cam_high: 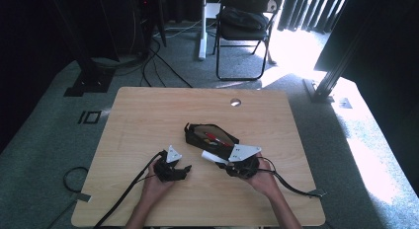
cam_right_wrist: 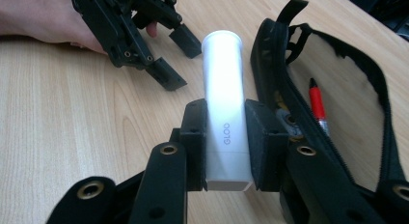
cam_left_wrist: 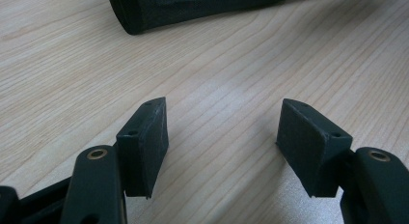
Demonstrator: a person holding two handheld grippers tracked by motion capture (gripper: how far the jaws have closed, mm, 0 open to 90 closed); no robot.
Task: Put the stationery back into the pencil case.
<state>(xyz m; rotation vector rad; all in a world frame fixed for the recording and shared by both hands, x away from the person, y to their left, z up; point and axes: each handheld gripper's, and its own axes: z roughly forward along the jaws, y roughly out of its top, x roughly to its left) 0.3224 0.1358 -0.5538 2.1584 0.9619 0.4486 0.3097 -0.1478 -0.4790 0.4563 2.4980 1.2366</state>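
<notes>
A white glue stick marked GLOO (cam_right_wrist: 222, 74) is clamped between the pads of my right gripper (cam_right_wrist: 226, 120), its far end pointing away over the table. In the high view that gripper (cam_high: 225, 162) holds the glue stick (cam_high: 211, 156) just beside the front edge of an open black pencil pouch (cam_high: 193, 133). The pouch (cam_right_wrist: 270, 64) lies unzipped, with a red pen (cam_right_wrist: 316, 101) inside. My left gripper (cam_left_wrist: 224, 132) stands open with bare wood between its jaws, and the pouch's end (cam_left_wrist: 193, 7) lies ahead of it. It rests left of the pouch (cam_high: 186, 168) and appears across the table as the left gripper (cam_right_wrist: 181, 60).
The wooden table (cam_high: 148, 115) has a round cable hole (cam_high: 235, 102) near its far edge. A black folding chair (cam_high: 244, 21) stands beyond the table. Cables trail from both grippers toward the front edge and lie on the grey carpet.
</notes>
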